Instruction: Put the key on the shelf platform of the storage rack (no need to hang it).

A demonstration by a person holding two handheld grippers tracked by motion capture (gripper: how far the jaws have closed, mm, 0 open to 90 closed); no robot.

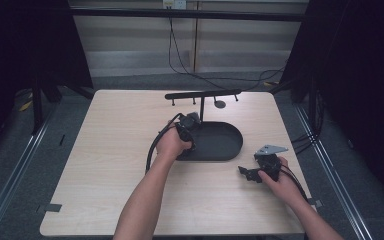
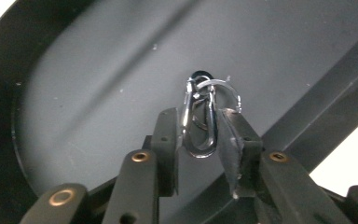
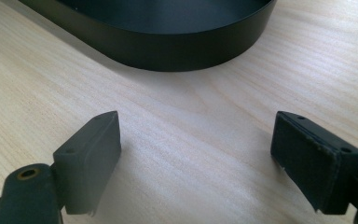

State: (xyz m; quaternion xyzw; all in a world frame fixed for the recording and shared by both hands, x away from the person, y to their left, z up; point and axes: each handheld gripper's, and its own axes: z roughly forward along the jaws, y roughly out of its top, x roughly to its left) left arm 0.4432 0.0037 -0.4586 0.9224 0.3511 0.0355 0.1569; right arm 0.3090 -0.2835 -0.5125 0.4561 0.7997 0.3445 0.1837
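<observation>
— Left gripper (image 2: pixel 199 135)?
— Pinching a silver carabiner (image 2: pixel 199 119) over the black tray (image 2: pixel 98 84); a key ring (image 2: pixel 223 91) hangs on it.
— Right gripper (image 3: pixel 196 154)?
— Jaws spread wide, low over the wooden table (image 3: pixel 191 121) — just beside the tray's rim.

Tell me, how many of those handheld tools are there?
2: the left tool sits over the black tray, pinching a silver clip; the right tool is on the table.

Count: 1 wooden table (image 1: pixel 105 200). 1 black oval tray (image 1: pixel 230 145). 1 black T-stand (image 1: pixel 202 95). 1 silver carabiner (image 2: pixel 200 119) with 1 key ring (image 2: pixel 223 88). 2 grippers: left gripper (image 1: pixel 187 125), right gripper (image 1: pixel 247 172). 2 hands.
</observation>
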